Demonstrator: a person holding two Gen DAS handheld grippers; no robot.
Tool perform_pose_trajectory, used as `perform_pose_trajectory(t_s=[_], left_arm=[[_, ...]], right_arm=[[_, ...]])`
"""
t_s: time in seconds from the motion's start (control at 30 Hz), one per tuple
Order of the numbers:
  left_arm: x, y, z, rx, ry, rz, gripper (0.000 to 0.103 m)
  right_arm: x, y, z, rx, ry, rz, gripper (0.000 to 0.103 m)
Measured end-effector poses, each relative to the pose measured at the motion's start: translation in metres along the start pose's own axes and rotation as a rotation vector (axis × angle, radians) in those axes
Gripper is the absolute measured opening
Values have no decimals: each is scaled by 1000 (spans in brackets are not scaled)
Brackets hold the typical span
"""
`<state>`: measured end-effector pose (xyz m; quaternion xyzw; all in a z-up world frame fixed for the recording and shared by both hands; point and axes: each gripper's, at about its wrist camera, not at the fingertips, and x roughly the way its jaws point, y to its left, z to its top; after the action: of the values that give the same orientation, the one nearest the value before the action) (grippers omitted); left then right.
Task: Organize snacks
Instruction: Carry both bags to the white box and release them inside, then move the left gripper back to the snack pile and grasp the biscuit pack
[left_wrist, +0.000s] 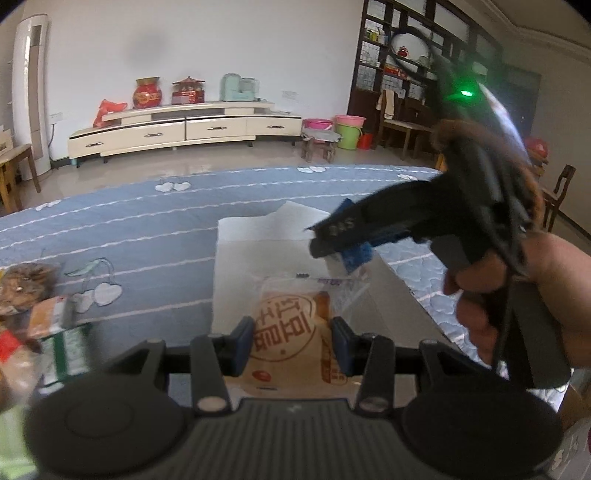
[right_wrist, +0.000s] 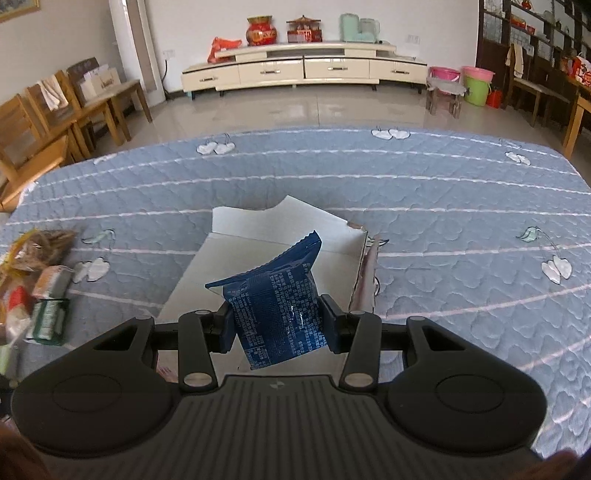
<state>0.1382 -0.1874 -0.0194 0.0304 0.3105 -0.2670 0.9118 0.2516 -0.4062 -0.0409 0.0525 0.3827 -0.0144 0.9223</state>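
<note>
left gripper (left_wrist: 291, 345): fingers pinching a tan bun pack (left_wrist: 291, 332) from both sides, pads on its left and right edges; pack points to 12 o'clock, over the near part of the box.
right gripper (right_wrist: 276, 321): fingers pinching a blue pack (right_wrist: 275, 314) at its lower half; the crimped top sticks up toward 1 o'clock, tilted.
right gripper, left-cam view (left_wrist: 343, 240): enters from 3 o'clock, tips over the box's right wall, the blue pack only a sliver between the fingers.
hand (left_wrist: 517, 295): wraps the right gripper's handle at 3 o'clock.
box (right_wrist: 255, 221): white cardboard, open top, flap up at the far side; sits mid-quilt, directly below both grippers.
box contents: can't tell, both packs block the inside.
quilt (right_wrist: 443, 221): blue, white stitch lines, heart motifs; covers the whole work surface.
snack pile (right_wrist: 40, 288): loose packs at 9 o'clock, well apart from the box; blurred, probably a brown bag plus green and orange wrappers.
cabinet (right_wrist: 303, 70): cream, low, at 12 o'clock by the far wall.
buckets (right_wrist: 476, 85): pink and green, at 1 o'clock on the floor.
</note>
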Motion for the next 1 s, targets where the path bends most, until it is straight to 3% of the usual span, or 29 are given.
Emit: perform_pose_trajectory(t_s=[0.1,0.13,0.17,0.2,0.37,0.47,0.57,0.73,0.87,1.0], left_arm=[[5,-3,0,0,1,-33,46],[5,-4,1,0,-1,-38,51],[5,-4,1,0,-1,-40,64],[4,-4,0,3,-8,-35,73],[-7,-3,-5,29,-101,24,96],[-10,2,-8,19,-161,36,102],[-1,6,-12,6,-180,74,102],[11,15,-24,-73,-157,79,102],[12,15,-32,-86,-136,88,102],[3,18,-38,-123,-138,101,102]], right_arm=[[2,-1,4,-17,-17,-24,62],[0,-1,5,-13,-35,-33,93],[-4,-1,4,-7,-62,-37,103],[-10,-2,2,-6,-86,-36,103],[-42,-8,-16,19,-178,-71,103],[-68,-14,-39,52,-288,-131,103],[-80,-16,-68,66,-352,-215,103],[-70,-8,-95,71,-316,-295,103],[-71,-13,-86,115,-312,-304,103],[-67,-6,-78,24,-338,-358,103]])
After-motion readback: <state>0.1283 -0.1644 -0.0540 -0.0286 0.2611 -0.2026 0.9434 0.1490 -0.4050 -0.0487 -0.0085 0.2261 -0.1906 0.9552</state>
